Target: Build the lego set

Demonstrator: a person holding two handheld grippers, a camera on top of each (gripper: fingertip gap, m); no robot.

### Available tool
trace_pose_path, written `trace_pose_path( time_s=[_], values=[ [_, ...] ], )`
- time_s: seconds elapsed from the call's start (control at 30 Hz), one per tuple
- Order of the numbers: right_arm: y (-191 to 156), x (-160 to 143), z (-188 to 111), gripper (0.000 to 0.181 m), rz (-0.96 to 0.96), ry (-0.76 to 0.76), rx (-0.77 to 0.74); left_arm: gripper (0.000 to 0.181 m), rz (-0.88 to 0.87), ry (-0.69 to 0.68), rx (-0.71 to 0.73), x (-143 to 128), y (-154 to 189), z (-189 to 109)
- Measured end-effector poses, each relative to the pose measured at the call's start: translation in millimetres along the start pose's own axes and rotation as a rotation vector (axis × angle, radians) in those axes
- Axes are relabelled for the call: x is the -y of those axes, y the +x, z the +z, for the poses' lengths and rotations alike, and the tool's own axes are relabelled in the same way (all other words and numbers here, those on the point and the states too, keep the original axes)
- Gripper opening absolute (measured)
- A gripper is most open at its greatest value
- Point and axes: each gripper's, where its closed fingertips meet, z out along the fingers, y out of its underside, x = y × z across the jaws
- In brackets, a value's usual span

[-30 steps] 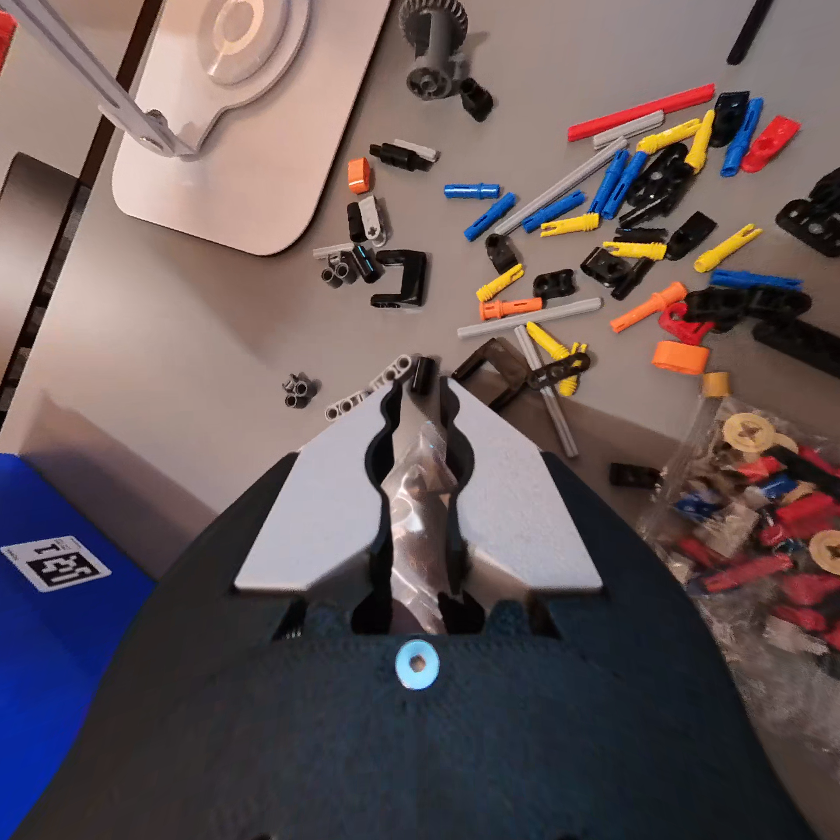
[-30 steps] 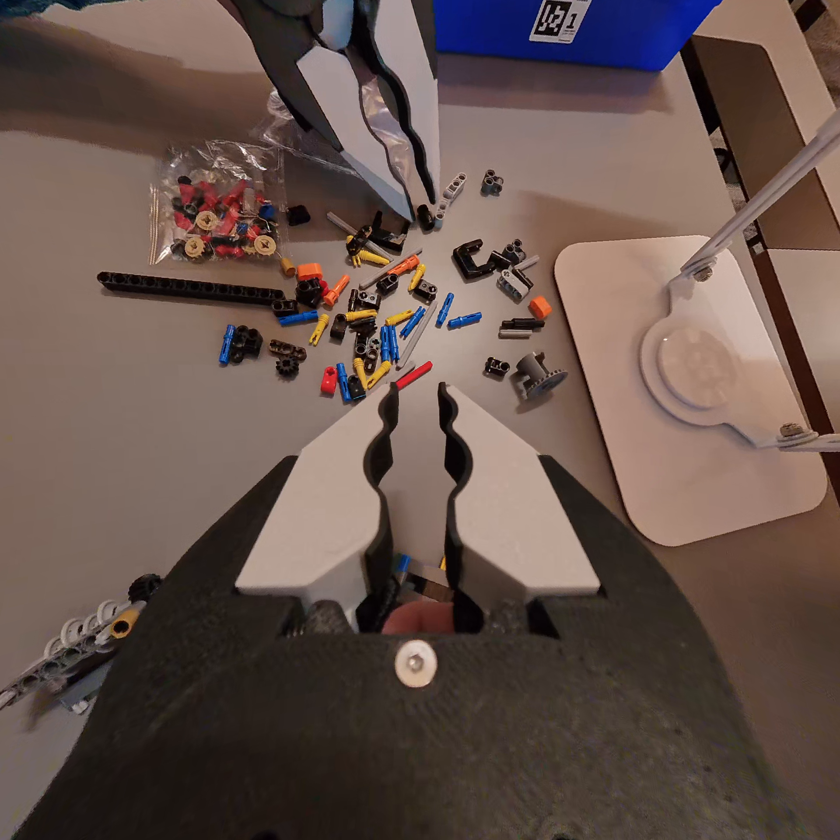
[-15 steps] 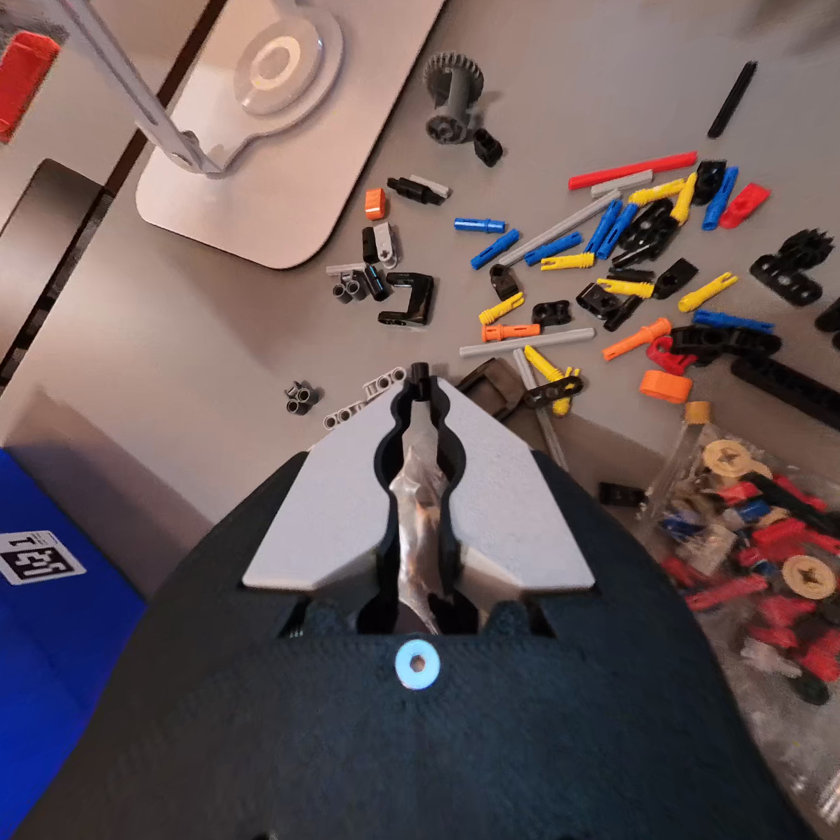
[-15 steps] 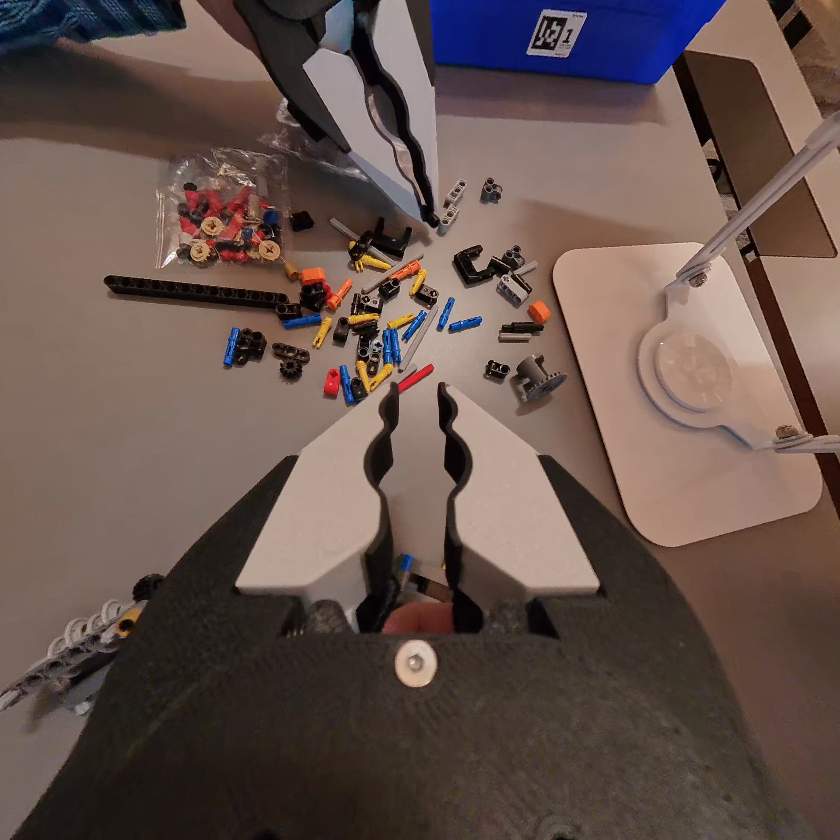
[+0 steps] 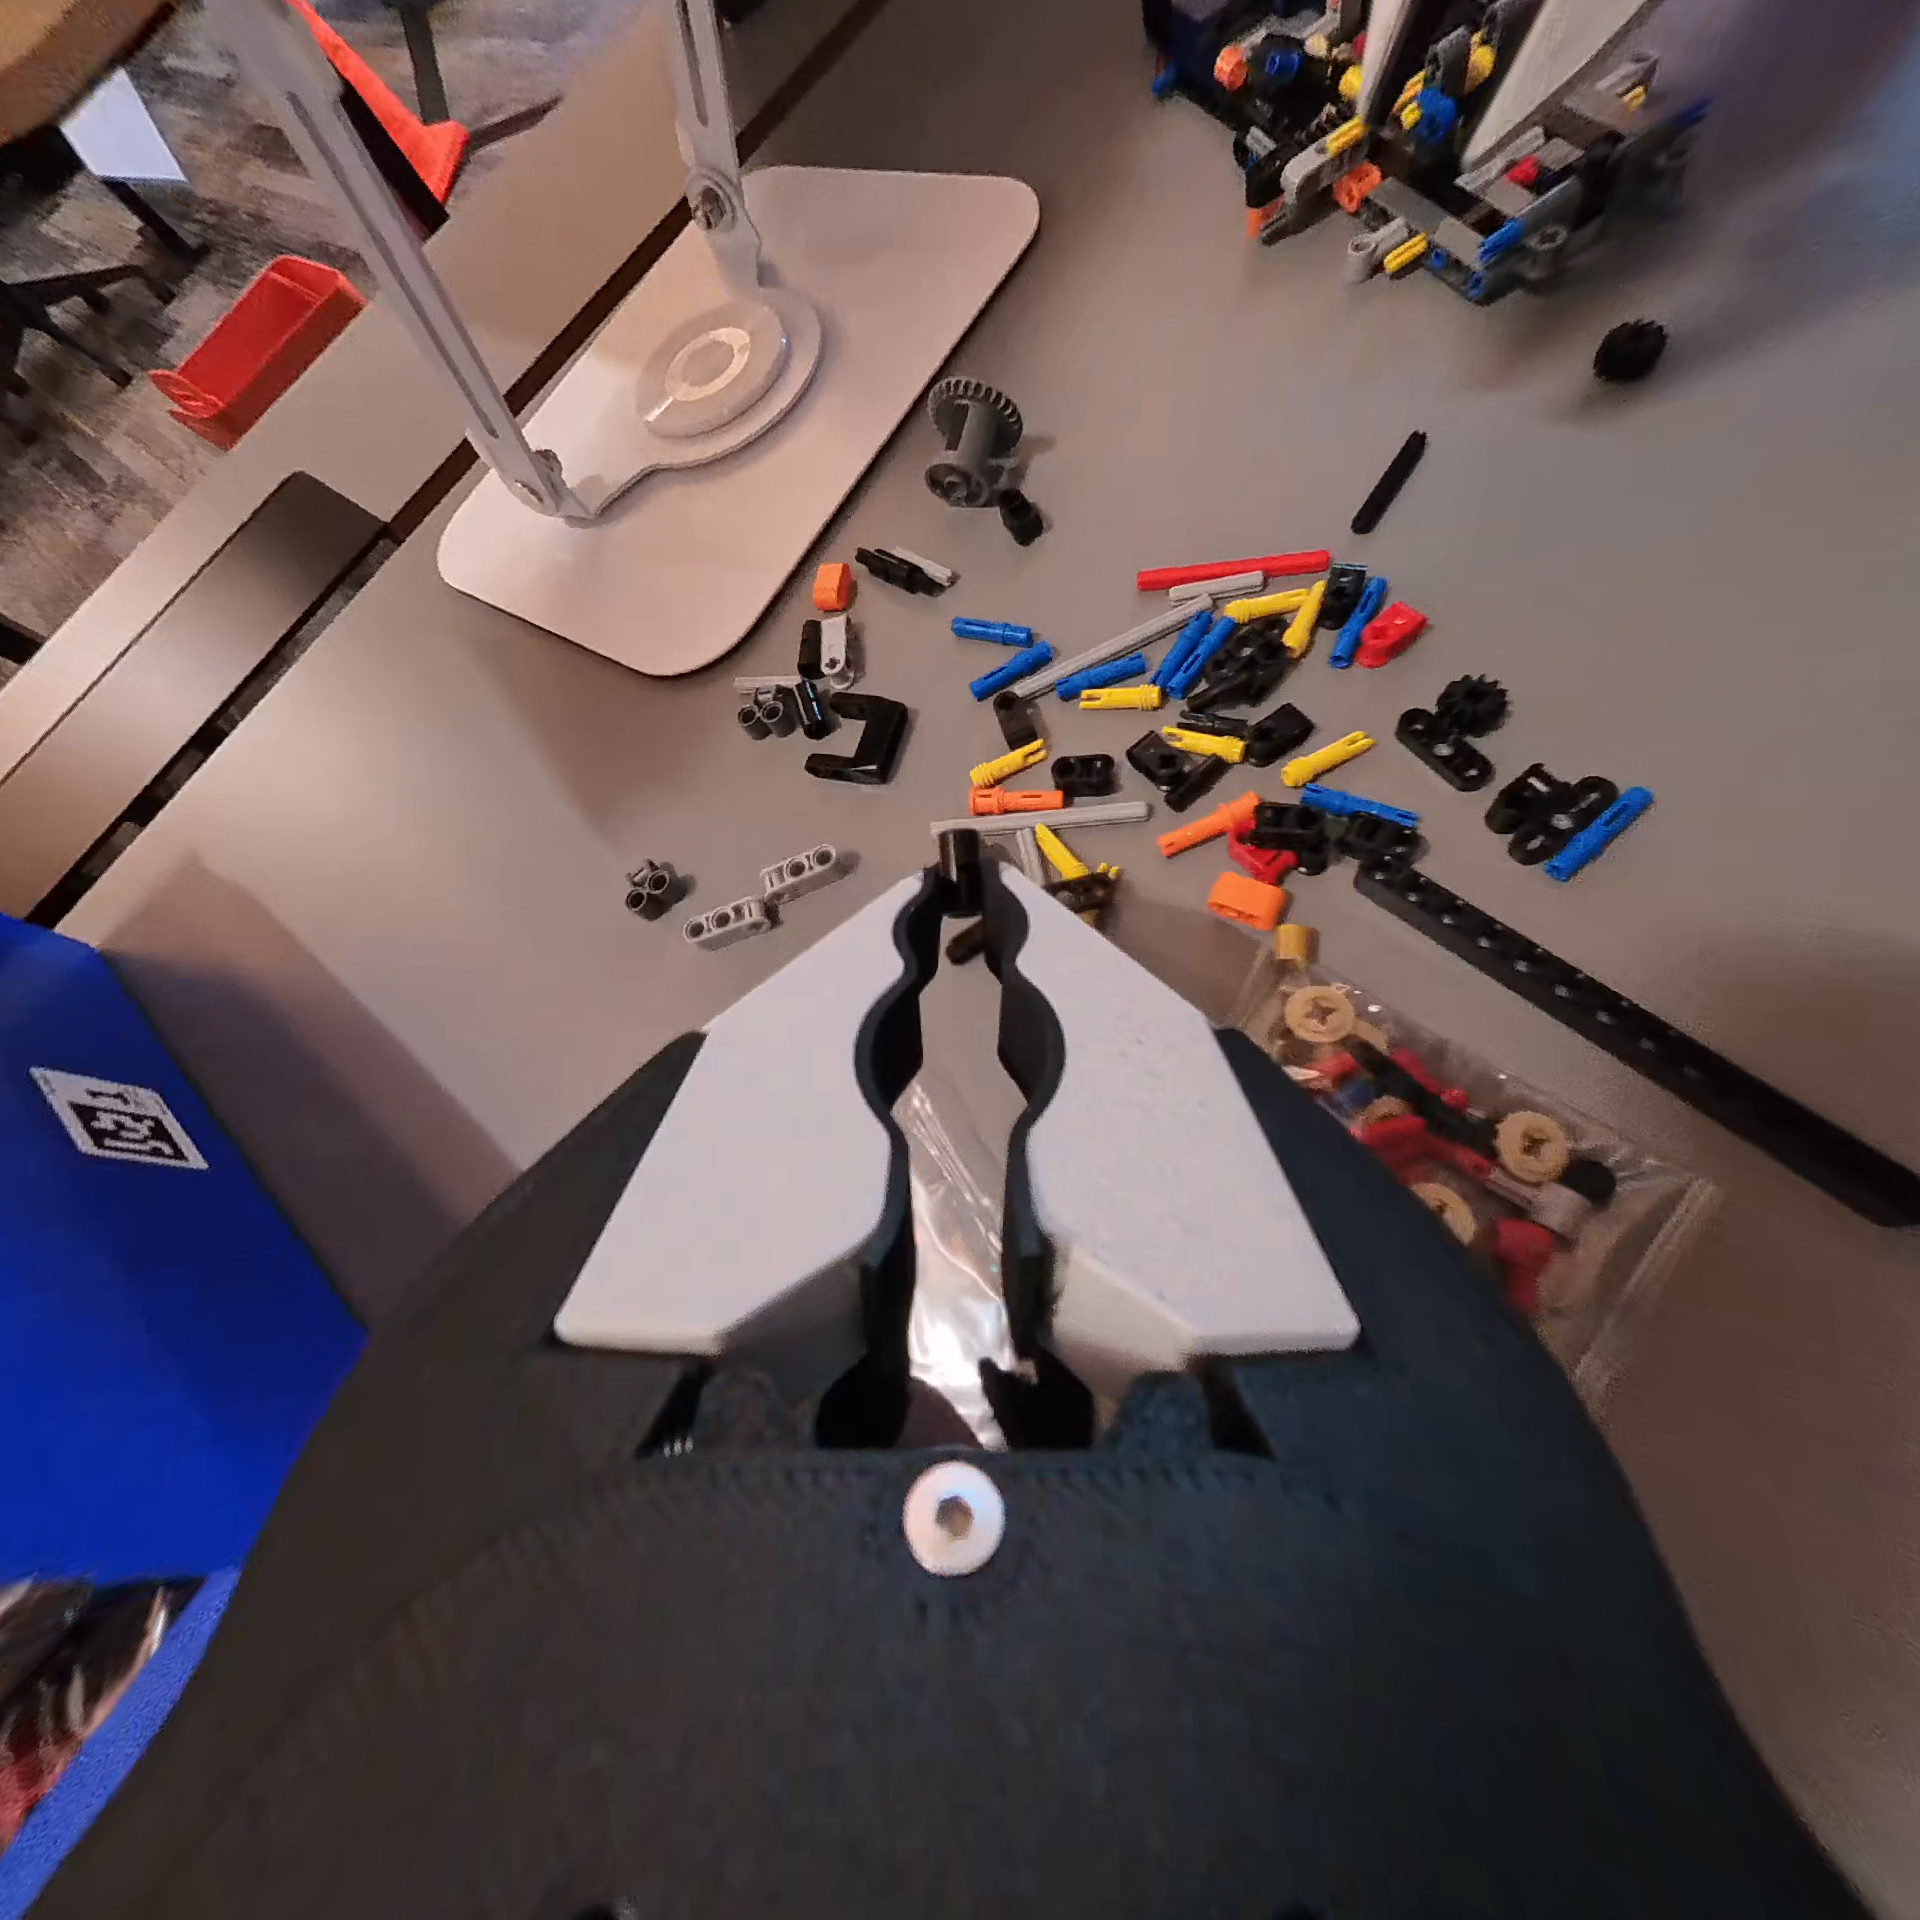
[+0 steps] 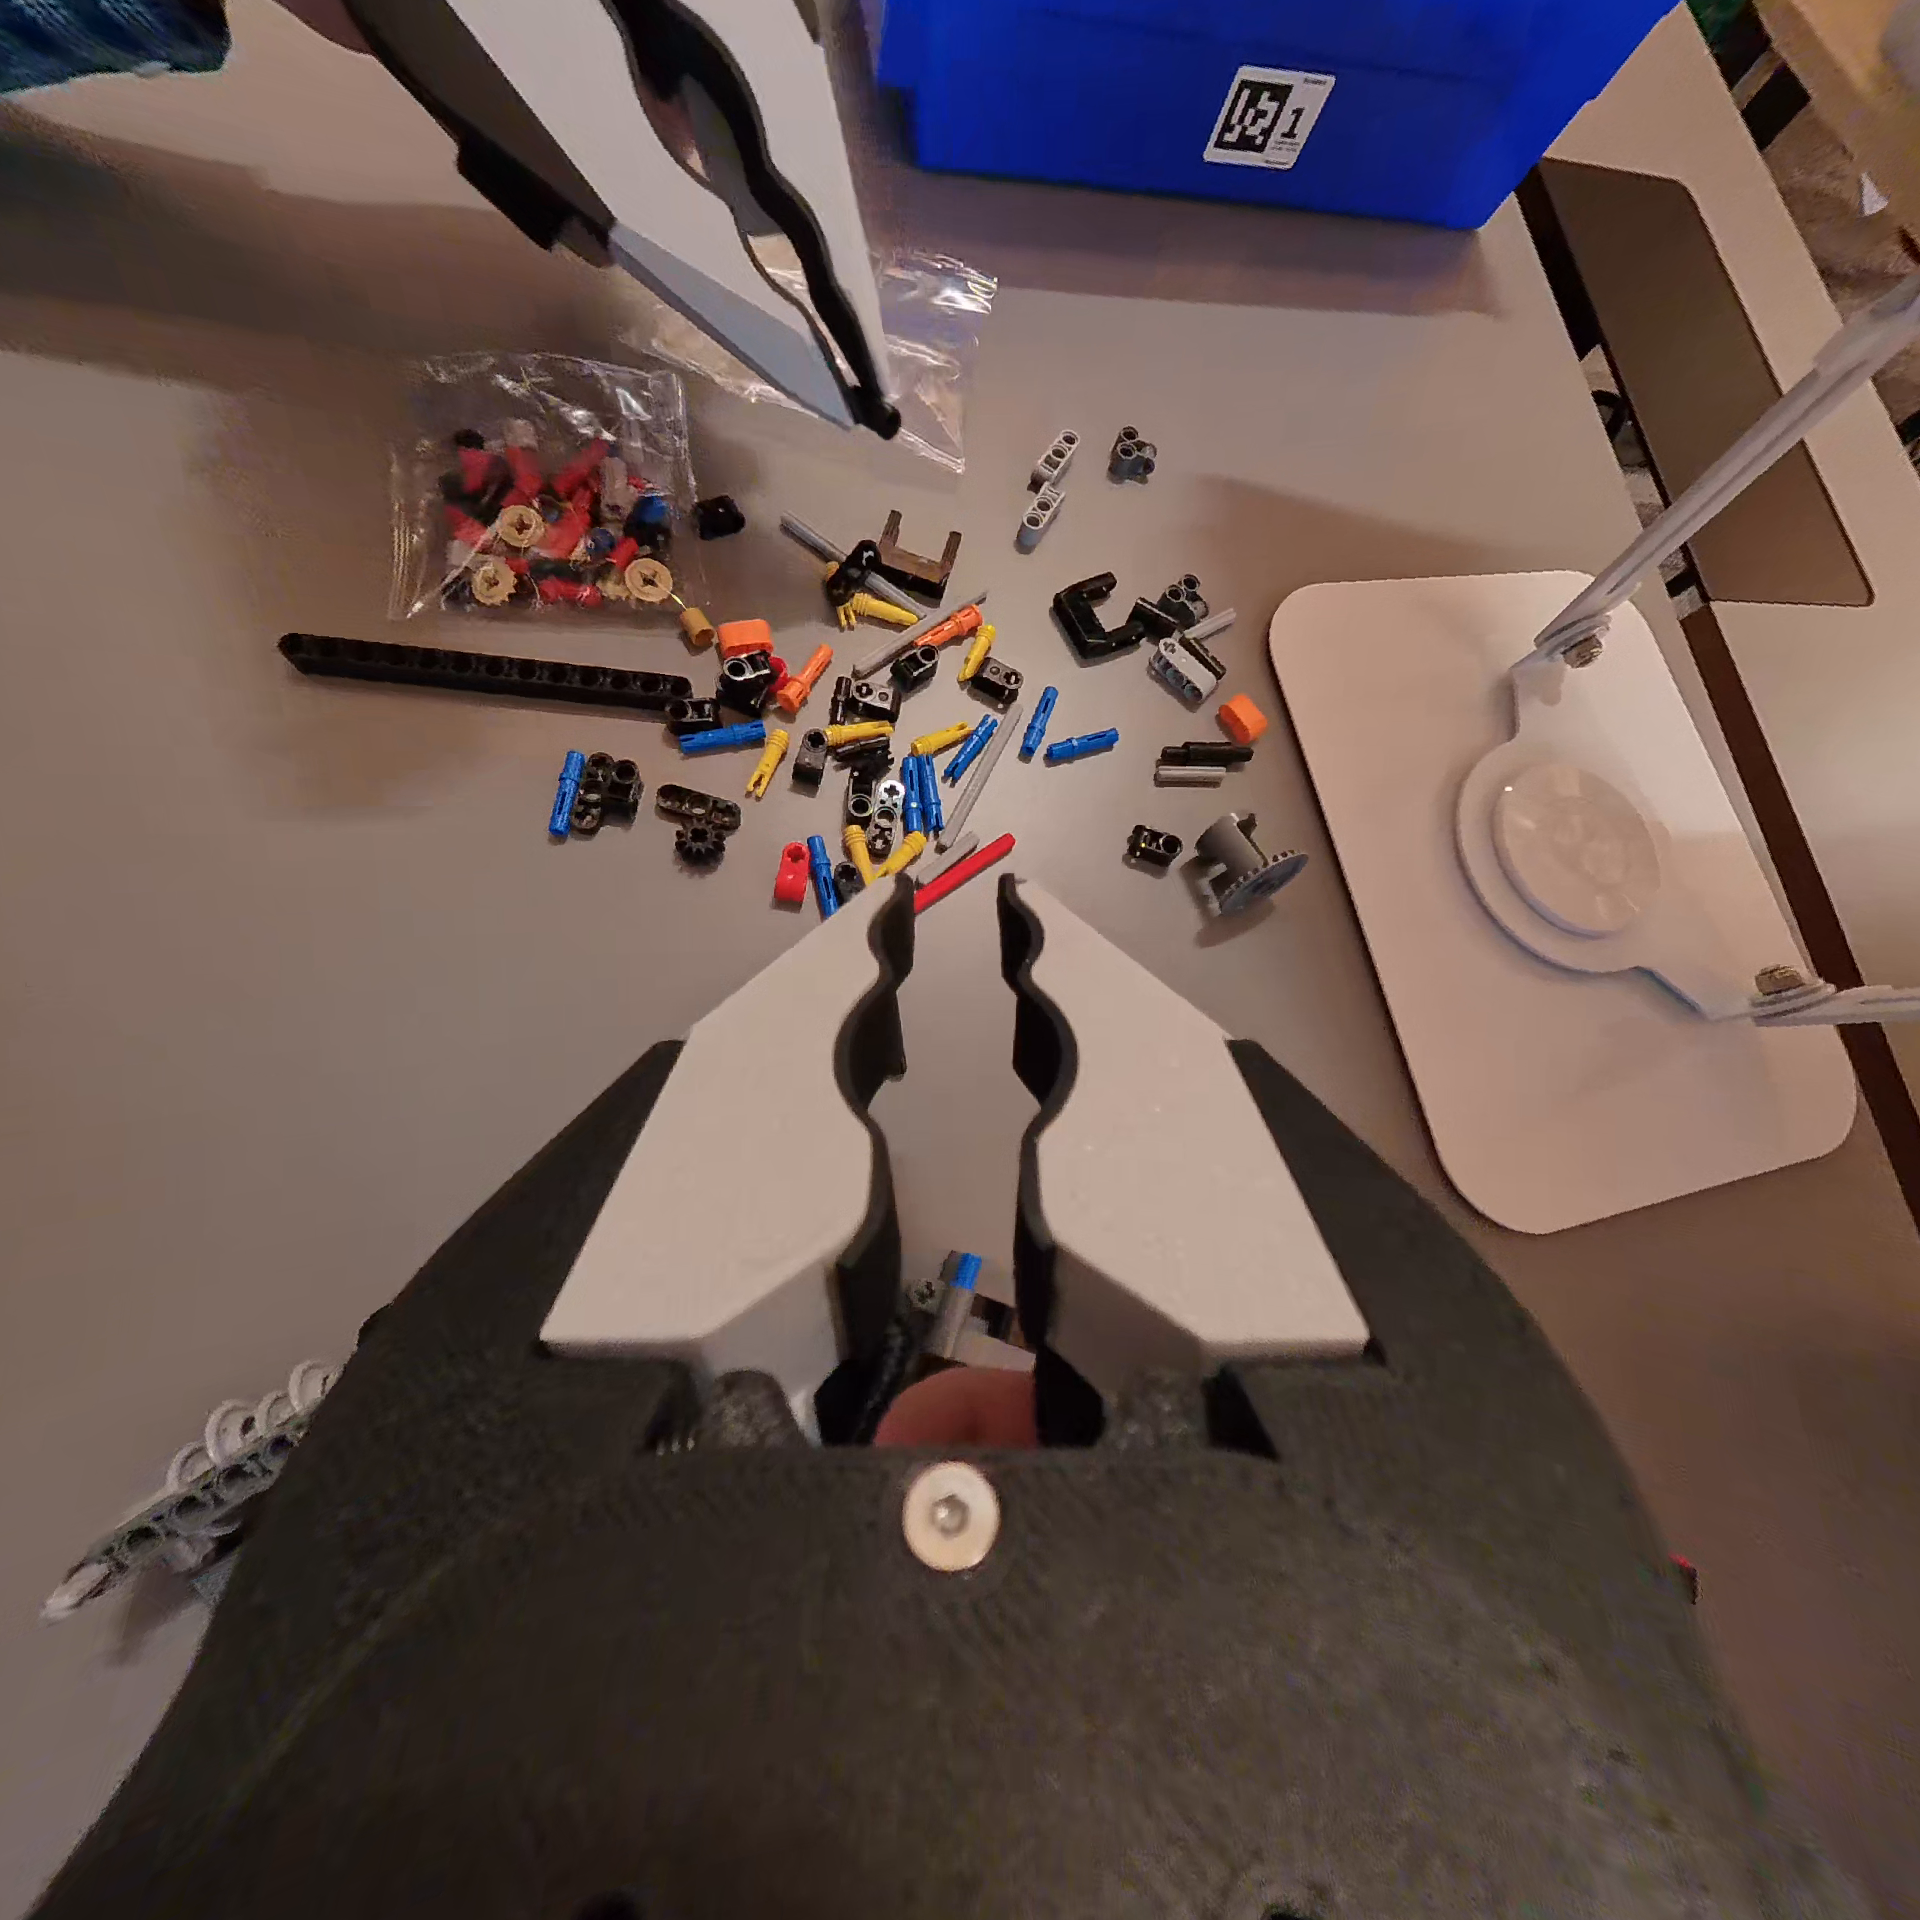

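Observation:
My left gripper [image 5: 961,883] is shut on a small black pin [image 5: 958,860] and holds it above the grey table. It also shows at the top of the right wrist view [image 6: 878,416], with the pin [image 6: 885,421] at its tips. Loose coloured pins, axles and connectors [image 5: 1195,707] lie spread below it and also show in the right wrist view [image 6: 883,748]. My right gripper [image 6: 954,899] is open and empty, near a red axle [image 6: 966,862]. A partly built model [image 5: 1455,156] stands at the far side.
A clear bag of parts [image 5: 1455,1132] and a long black beam [image 5: 1621,1029] lie to the right. A grey gear piece [image 5: 971,436] sits by a white stand base [image 5: 894,312]. A blue bin [image 5: 156,1299] is at the left. A grey model part [image 6: 197,1475] lies beside my right gripper. Across from one pair of fingers to the other is roughly 15 cm. My right tips are roughly 9 cm from the red axle [image 6: 966,862]. Look for it in the left wrist view [image 5: 1198,582] too.
My left gripper closed on the black pin and lifted it off the table, away from the pile. My right gripper stayed open and barely moved.

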Motion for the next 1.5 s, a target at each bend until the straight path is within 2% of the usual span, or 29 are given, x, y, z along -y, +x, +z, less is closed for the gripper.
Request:
trace_pose_path(
  time_s=[0.3, 0.43, 0.7, 0.83, 1.2, 1.5],
  values=[
    [-8.8, -5.8, 22.4, 0.014, -0.032, -0.047, 0.042, 0.005, -0.085, -0.011, 0.061, -10.8, 12.2, -26.1],
    [-4.9, -3.9, 41.2, 0.011, -0.039, -0.079, 0.055, 0.005, -0.106, -0.023, 0.067, -16.1, 20.6, -26.9],
    [-3.0, -6.7, 87.6, 0.001, 0.012, -0.155, 0.120, 0.005, -0.098, -0.022, 0.087, -16.7, 16.0, -28.1],
    [1.9, -11.8, 100.1, 0.001, 0.034, -0.188, 0.077, 0.005, -0.100, -0.024, 0.090, -19.3, 14.6, -27.9],
    [11.8, -12.3, 104.8, 0.010, 0.027, -0.210, 0.007, 0.005, -0.101, -0.024, 0.080, -21.3, 15.1, -25.3],
    [11.3, -17.4, 100.9, 0.006, -0.012, -0.240, 0.020, 0.005, -0.098, -0.022, 0.086, -20.5, 14.2, -27.9]
  ],
)
